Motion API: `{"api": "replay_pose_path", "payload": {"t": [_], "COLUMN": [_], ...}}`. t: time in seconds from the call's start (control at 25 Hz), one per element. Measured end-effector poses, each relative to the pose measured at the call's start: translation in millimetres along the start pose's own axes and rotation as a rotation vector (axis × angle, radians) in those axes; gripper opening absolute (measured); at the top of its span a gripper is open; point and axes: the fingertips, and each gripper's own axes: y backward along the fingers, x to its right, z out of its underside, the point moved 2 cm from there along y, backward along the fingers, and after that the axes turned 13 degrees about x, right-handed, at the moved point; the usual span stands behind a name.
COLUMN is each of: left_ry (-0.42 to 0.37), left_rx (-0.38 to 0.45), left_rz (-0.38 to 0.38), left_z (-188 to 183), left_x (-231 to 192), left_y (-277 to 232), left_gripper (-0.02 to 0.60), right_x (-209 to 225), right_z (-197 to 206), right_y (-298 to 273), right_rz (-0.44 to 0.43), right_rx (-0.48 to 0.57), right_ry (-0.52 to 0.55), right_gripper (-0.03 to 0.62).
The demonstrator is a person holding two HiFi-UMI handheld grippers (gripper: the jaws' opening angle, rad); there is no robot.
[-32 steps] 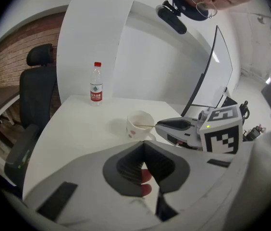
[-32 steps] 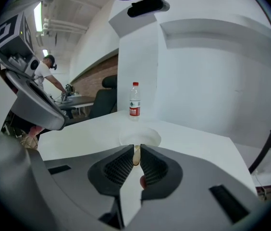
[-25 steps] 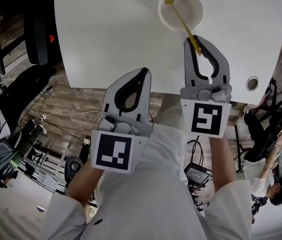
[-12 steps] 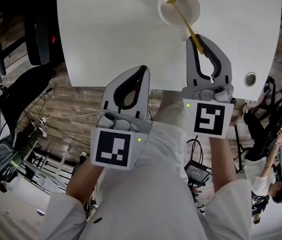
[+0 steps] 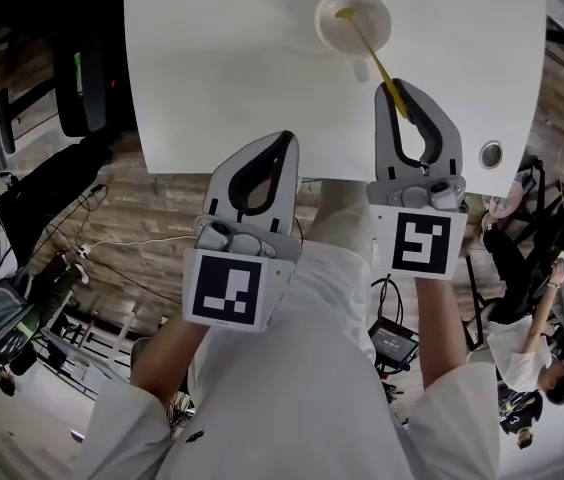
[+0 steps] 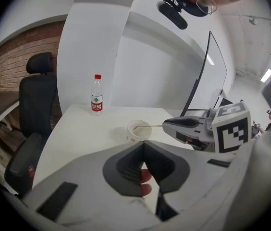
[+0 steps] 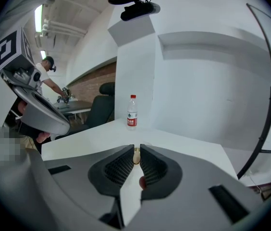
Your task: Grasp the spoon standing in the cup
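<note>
Yellow spoon (image 5: 370, 53): bowl end down inside the white cup (image 5: 382, 13), handle slanting out over the rim toward the near table edge. Long axis diagonal in the head view, from the cup's middle down and to the right; almost level in the left gripper view, running from the cup to the jaw tips. Handle's free end pinched between the narrowly parted jaws of the right gripper (image 5: 399, 90), pads pressing on both sides. Cup upright on the white table (image 5: 232, 68), holding 1 spoon. Left gripper (image 5: 288, 144) well apart to the left, over the table's near edge, jaws together on nothing. 1 water bottle (image 6: 96, 94) upright near the table's far edge; black chair (image 6: 37, 109) beside the table.
</note>
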Motion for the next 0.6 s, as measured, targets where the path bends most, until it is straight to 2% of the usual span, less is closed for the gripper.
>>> {"api": "replay_pose_path", "payload": {"t": [0.6], "left_ry": [-0.012], "left_rx": [0.074], "left_rz": [0.003], "left_z": [-34.5], "left_x": [5.6], "left_y": [25.9], "left_gripper": [0.012], "right_x": [-3.5], "right_z": [-47.7], "right_y": [32.5], "right_rz": [0.018], "right_rx": [0.032], "right_ry": [0.014], "right_gripper": [0.04]}}
